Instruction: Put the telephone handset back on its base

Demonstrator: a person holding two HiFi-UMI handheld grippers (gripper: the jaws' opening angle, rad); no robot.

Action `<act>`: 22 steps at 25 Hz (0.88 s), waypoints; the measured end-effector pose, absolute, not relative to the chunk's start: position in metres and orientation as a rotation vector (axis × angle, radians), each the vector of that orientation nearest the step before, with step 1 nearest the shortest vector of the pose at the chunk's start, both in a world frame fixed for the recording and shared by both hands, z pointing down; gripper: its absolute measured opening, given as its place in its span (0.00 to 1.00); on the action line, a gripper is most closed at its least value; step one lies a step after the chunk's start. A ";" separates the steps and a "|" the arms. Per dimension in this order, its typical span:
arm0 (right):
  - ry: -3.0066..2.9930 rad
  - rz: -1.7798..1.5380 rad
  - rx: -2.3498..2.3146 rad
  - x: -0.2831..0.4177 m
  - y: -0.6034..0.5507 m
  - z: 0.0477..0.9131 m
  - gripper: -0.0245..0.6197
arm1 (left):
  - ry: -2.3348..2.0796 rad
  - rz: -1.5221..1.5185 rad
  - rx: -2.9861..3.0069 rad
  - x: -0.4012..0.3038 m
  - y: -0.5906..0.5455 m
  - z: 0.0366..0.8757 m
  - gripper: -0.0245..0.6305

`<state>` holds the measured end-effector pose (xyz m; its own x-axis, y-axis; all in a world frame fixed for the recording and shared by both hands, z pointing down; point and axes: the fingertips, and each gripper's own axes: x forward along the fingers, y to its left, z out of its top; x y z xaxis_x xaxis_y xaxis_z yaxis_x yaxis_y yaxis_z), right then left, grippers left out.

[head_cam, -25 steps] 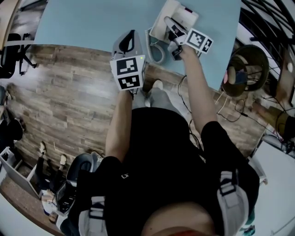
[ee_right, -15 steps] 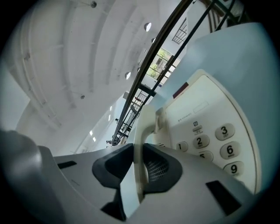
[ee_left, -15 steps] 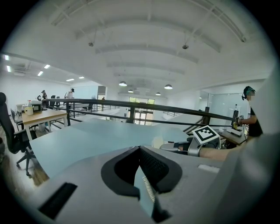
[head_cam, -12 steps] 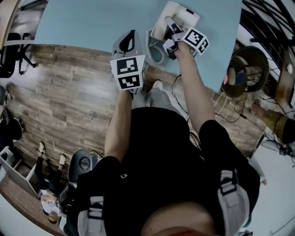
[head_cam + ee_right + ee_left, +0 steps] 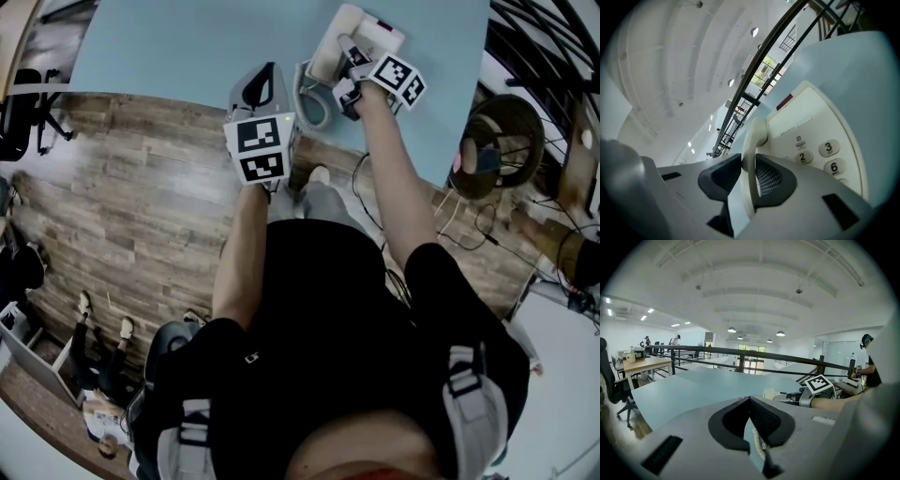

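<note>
- The base (image 5: 820, 126) lies directly ahead of the right claw (image 5: 749, 164) and could be shoved across the smooth tabletop (image 5: 187, 47) if the claw is drawn back crookedly, since nothing is seen bracing it.
- The handset (image 5: 752, 136) stands between the jaws of the right claw, which are opening, with the pads seen against its sides. It lies along the cradle side of the base, but full seating cannot be confirmed. If one end is perched, it may roll out once let go.
- The coiled cord (image 5: 317, 108), just behind the right claw, could be snagged on withdrawal and the handset pulled off again.
- The number keys (image 5: 828, 147), just to the right of that claw, could be pressed by a careless sweep.
- The left claw (image 5: 750, 401) is held with its jaws together and nothing between them, near the tabletop edge and apart from the phone. No help is offered from there if the base slides.
- A large open hall with a white vaulted ceiling and a dark railing (image 5: 740, 352) is seen far ahead of the left claw.
- A wood-plank floor (image 5: 141, 187) lies beneath and behind both claws.
- The tabletop is pale blue, flat and bare to the left of the left claw.
</note>
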<state>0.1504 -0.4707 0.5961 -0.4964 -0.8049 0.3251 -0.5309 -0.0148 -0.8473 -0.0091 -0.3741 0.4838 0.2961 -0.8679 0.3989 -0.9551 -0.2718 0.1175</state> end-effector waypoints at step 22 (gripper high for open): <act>2.469 -1.399 -1.829 0.121 -0.404 0.617 0.08 | -1.684 0.259 2.230 -0.024 -0.384 0.458 0.04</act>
